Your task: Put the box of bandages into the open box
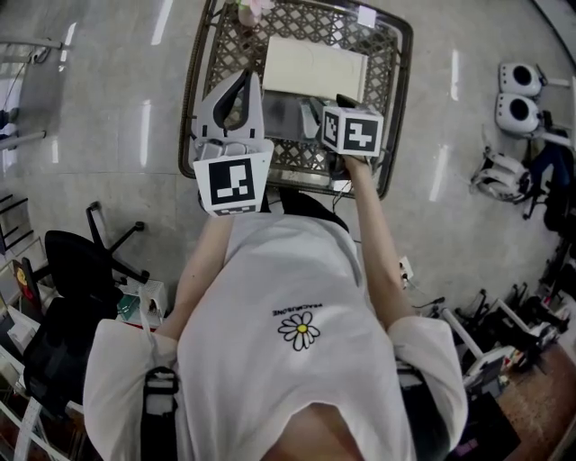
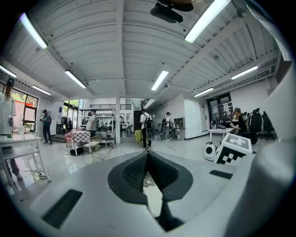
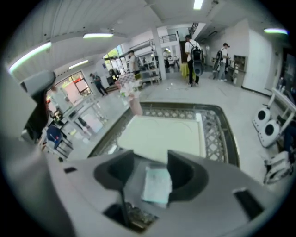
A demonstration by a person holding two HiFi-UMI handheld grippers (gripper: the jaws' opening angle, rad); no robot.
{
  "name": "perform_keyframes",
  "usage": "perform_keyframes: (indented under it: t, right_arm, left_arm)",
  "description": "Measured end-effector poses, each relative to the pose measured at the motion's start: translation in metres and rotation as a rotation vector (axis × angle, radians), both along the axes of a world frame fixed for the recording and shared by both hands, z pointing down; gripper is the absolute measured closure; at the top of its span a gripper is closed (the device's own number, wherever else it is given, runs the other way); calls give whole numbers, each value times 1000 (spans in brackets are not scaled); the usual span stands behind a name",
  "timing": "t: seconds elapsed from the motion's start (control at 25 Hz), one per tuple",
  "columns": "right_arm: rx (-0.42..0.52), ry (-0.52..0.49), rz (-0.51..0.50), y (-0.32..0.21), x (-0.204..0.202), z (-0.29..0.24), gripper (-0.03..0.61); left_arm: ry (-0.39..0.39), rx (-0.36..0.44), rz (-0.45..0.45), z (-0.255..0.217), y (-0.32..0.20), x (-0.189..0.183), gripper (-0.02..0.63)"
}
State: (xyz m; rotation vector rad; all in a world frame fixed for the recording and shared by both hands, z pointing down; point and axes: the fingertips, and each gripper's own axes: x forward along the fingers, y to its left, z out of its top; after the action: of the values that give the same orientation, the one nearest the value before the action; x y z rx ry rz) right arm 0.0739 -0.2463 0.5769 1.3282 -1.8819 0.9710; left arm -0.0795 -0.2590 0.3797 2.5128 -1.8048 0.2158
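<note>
Head view: the person is leaning over a dark metal lattice-top table (image 1: 385, 76), and a big cream open cardboard box (image 1: 315, 67) is sitting in the middle of it. The left gripper (image 1: 244, 81) is hovering just off the open box's near-left corner. A pink flower-looking thing (image 1: 252, 9) is sitting past the open box's far-left corner, and a black office chair (image 1: 76, 261) is standing on the floor well off to its near-left, so neither is getting in the way.

Left gripper view: the jaws are pressing tip to tip with nothing in them. They're pointing out at the room and the people in it, so this one is idling.

Right gripper view: the right gripper (image 3: 151, 158) is holding its jaws spread, and the small pale blue-white box of bandages (image 3: 157, 185) is lying between them, just on the near side of the open box. It's sitting against the right jaw with a gap on the left, so I'm reading it as not clamped yet. I'd be centring it first, squeezing across the flat sides and lifting straight up. Then I'd be carrying it forward and releasing low inside. The open box's near wall is probably the one thing to clear.
</note>
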Motion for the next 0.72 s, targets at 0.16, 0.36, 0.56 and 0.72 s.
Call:
perform_keyframes:
  t: [0.16,0.36,0.56,0.72]
  right_arm:
    - [158,6,11,-23,3,-53,369]
    - [364,4,-3,-38,0,-127,398]
    - [590,7,25,-33,5,-202,448]
    - [748,7,62,-19,12,-249,497]
  left_arm:
    - [6,35,13,-18,-2,5,594]
    - [27,76,21,-42,-3,9,594]
    - [36,122,44,-65,3,20,594]
    - [49,142,58,-80,8,28,594]
